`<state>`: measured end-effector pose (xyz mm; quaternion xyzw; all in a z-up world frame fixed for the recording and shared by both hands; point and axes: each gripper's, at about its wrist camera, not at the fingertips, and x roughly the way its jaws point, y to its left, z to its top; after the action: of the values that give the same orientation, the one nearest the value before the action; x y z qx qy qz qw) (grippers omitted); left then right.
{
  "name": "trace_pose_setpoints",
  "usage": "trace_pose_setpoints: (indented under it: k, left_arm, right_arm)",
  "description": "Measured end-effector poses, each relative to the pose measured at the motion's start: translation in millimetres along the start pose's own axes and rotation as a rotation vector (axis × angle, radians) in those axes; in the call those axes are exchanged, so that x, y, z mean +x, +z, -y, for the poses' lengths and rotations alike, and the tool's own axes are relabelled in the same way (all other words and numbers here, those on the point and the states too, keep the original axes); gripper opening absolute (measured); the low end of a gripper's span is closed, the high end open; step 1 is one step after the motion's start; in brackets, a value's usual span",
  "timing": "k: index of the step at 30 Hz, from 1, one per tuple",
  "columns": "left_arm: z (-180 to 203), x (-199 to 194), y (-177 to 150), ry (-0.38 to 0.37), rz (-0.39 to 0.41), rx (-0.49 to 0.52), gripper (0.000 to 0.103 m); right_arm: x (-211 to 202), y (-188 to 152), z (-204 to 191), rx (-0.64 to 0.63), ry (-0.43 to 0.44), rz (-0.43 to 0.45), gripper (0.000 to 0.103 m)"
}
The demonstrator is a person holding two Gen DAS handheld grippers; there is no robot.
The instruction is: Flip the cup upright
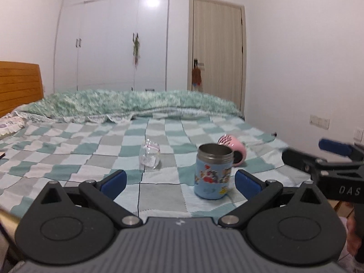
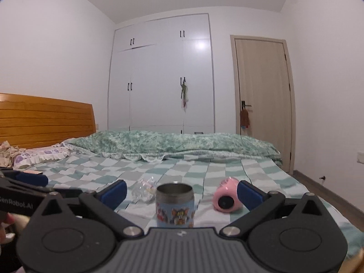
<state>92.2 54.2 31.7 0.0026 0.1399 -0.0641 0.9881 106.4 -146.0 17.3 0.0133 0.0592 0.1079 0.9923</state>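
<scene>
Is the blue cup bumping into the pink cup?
Apart. In the right wrist view a strip of checkered bedsheet shows between the upright blue cup and the pink cup lying on its side. The left wrist view overlaps them, hiding the gap.

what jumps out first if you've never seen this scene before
The blue cartoon-print cup stands upright, steel mouth open, on the checked bedspread, nearest both cameras. Just behind it to the right a pink cup lies on its side, and to the left sits a clear glass cup, hard to read. Both the left gripper and right gripper are open and hold nothing.
</scene>
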Motion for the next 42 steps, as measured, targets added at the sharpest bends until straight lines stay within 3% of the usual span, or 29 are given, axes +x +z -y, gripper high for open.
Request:
trace_pose_setpoints:
  k: [6,10,42]
  left_arm:
    - [16,-63,-17,0.029,0.083,-0.027,0.103]
    - [19,-84,-28,-0.001,0.101,-0.024,0.103]
    - [20,-84,-32,0.0,0.11,-0.011,0.103]
  right_arm:
    - [-64,-1,4,0.032,-0.031,0.0,0.103]
    - [-91,-4,5,0.026,-0.046,0.011,0.103]
    - [-92,-10,11,0.02,-0.048,-0.009,0.103]
